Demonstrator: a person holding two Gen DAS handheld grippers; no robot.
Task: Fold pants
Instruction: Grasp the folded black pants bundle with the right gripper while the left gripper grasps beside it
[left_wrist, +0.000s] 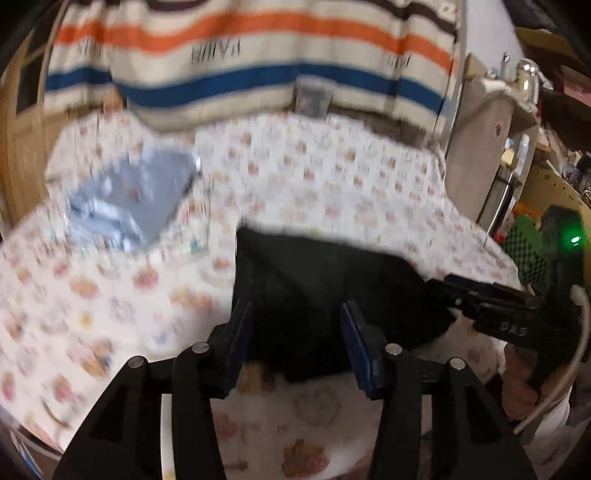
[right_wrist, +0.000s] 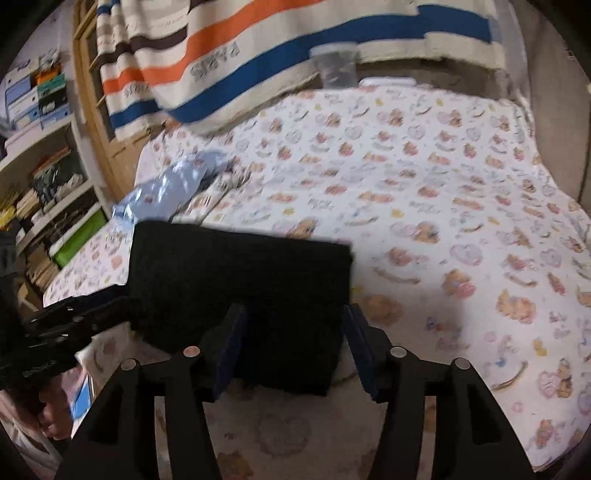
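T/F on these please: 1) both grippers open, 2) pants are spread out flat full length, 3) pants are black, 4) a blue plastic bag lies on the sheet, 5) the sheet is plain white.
1) True: left gripper and right gripper both stand open, nothing clamped.
2) False: the pants are a compact folded rectangle.
3) True: black.
4) True: the blue bag lies beyond the pants, apart from them.
5) False: the sheet has a teddy-bear and heart print.

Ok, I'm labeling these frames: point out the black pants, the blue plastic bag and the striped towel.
black pants (right_wrist: 240, 280), right wrist view, middle of the folded cloth
blue plastic bag (left_wrist: 147, 199), left wrist view, flat centre
striped towel (left_wrist: 258, 33), left wrist view, orange stripe
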